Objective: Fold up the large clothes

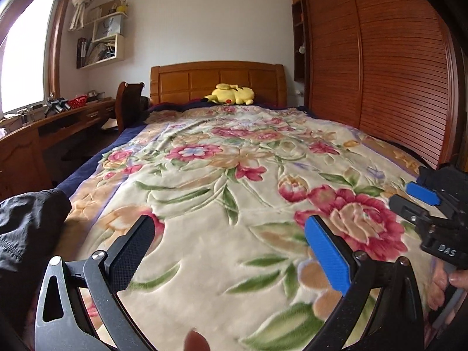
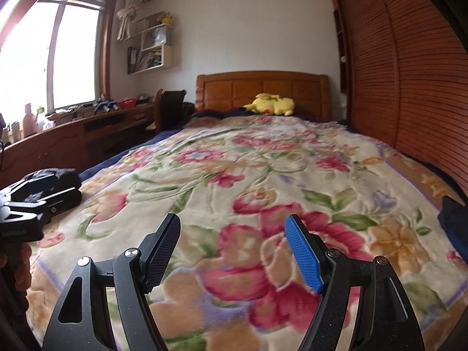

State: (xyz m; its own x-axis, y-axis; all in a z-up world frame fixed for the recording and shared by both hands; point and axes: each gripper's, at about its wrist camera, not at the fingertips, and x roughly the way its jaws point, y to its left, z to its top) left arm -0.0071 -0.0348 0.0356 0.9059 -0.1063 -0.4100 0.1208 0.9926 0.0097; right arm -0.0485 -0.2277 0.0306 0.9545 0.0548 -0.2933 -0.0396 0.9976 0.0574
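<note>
Over the bed's near end: both tongs gaping, nothing gripped.

Between my left tongs (image 1: pixel 231 251) only floral blanket (image 1: pixel 222 181) shows; the same between my right tongs (image 2: pixel 232 251), their two pads well apart. I judge both are held spread and low to reach for cloth. One dark garment (image 1: pixel 26 228), the thing to fold as I read it, lies crumpled at the bed's left edge, just beside the left tongs and not yet spread. A second dark-blue cloth (image 2: pixel 454 222) sits at the right edge; I cannot tell what it is. Farther out: one yellow plush toy (image 1: pixel 231 93) against the headboard (image 1: pixel 218 80), one wardrobe (image 1: pixel 380 73) along the right side.
</note>
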